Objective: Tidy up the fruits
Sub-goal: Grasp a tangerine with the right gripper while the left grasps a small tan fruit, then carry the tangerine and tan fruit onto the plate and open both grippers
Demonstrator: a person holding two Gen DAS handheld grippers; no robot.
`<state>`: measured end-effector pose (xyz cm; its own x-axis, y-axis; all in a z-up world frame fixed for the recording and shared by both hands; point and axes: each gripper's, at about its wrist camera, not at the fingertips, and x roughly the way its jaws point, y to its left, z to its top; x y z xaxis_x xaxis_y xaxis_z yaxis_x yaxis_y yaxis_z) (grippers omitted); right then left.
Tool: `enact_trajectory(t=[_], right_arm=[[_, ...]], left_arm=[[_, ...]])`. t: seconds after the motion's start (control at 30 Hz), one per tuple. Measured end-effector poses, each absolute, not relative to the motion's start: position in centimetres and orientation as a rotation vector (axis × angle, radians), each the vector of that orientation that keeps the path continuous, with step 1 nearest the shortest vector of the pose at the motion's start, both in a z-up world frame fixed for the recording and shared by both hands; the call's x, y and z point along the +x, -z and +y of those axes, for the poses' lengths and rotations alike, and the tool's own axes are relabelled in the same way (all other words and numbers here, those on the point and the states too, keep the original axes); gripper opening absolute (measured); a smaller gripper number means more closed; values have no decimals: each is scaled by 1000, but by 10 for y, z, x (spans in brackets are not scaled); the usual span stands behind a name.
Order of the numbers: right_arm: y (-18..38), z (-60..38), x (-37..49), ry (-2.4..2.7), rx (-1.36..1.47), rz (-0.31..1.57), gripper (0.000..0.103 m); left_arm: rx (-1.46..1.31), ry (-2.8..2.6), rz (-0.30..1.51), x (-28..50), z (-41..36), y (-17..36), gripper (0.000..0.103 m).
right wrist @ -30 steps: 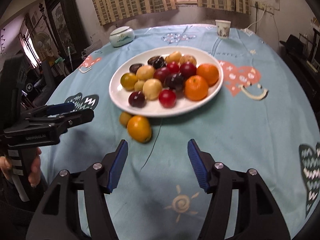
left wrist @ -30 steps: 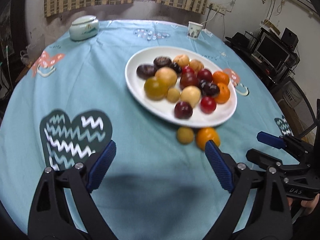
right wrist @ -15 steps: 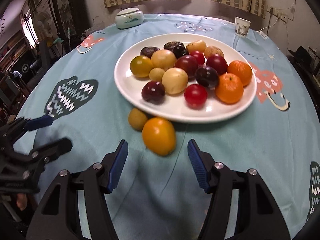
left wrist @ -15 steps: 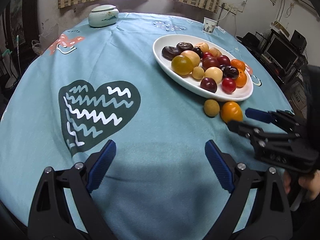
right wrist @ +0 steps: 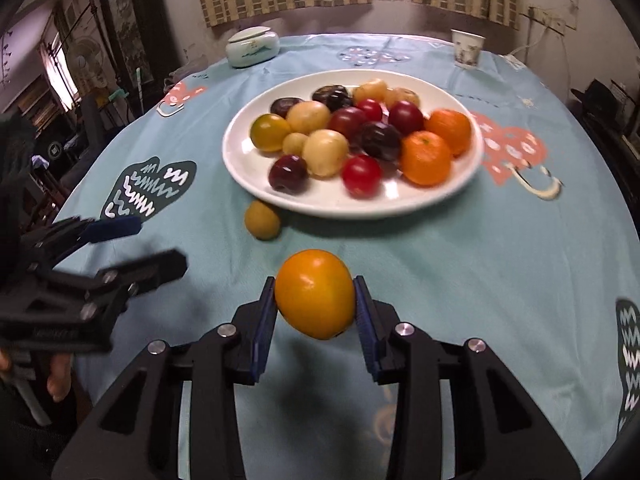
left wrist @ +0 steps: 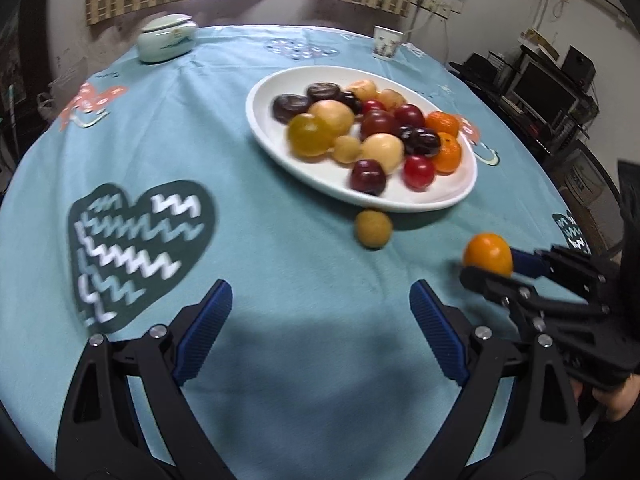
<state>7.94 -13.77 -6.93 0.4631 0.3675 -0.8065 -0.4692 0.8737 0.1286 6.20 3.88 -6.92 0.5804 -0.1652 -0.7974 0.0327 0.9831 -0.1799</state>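
You have almost no lettering to read here. The black plastic body of the left gripper [right wrist: 132, 248], seen from the right wrist camera, carries a short line of pale raised characters on its side, but blur smears them past reading. The white paper cup [right wrist: 467, 49] at the far edge of the round desk under its light blue patterned cloth [right wrist: 520, 264] bears a faint print, perhaps a picture and not words. The cloth shows only hearts and zigzags.
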Motion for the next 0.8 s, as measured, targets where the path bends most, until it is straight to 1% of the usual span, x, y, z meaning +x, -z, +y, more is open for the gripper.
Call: enact_trajectory(t=[0.13,0.17,0.2,0.23,0.3,0.33,0.37,0.4,0.53,0.57,0.6,0.63,0.8], right_arm=[[74,-169,70,-471,-77,980,38],[74,-175,69,-459,-70,978,38],[75,-180,68,-449,-64,977,38],[76,-186,67,-437,-59,976,38],[78,-195,67,-427,-37,974,38],[79,-198,67,-429,-27,974,38],[79,-201,67,-432,-17,972,38],[79,-203,67,-435,-12,970,38],[79,-206,65,-456,1,964,38],[79,-206,65,-457,3,965,38],[79,-206,65,-458,6,967,38],[79,-206,65,-459,9,970,38],[74,-203,67,-464,9,962,38]], left_arm=[[-101,133,953,81,14,75,92],[-83,123,947,86,8,77,91],[-71,114,945,89,4,78,88],[-62,104,949,93,1,79,84],[-66,98,973,102,-2,85,63],[-69,101,982,105,-3,87,58],[-68,98,995,110,-4,91,51],[-67,91,1002,112,-4,93,49],[-49,88,972,119,-8,94,49],[-41,84,966,121,-8,95,46],[-31,79,962,121,-9,95,34],[-34,88,962,120,-9,95,26],[-91,123,963,105,-1,89,26]])
